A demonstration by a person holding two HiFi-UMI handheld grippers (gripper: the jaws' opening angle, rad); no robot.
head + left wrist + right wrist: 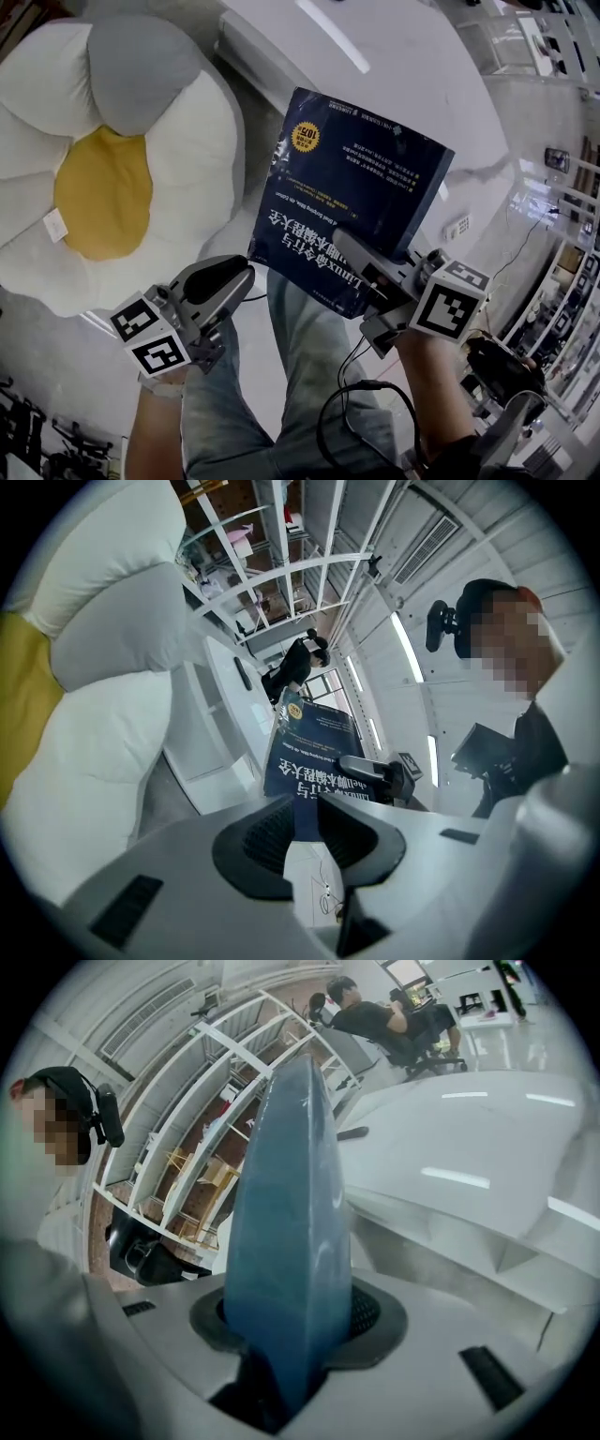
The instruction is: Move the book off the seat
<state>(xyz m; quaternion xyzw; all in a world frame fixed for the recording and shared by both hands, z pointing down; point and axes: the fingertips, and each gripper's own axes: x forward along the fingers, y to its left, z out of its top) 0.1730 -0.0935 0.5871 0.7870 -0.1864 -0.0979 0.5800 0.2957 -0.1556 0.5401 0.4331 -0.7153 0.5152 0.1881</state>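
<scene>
Above the knees, clear of the flower-shaped cushion [112, 159], I am clamping the dark blue book [361, 178] edge-on in the right gripper [354, 248]; the left gripper [234, 278] is hovering empty, jaws narrowly apart.

Flower cushion [183, 131] fills the left; white desk [375, 56] stands beyond the book [356, 197].

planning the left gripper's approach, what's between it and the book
Nothing: in the head view the gap from left gripper to book is bare, the person's leg beneath.

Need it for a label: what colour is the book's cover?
The book is navy blue; best in head view.
</scene>
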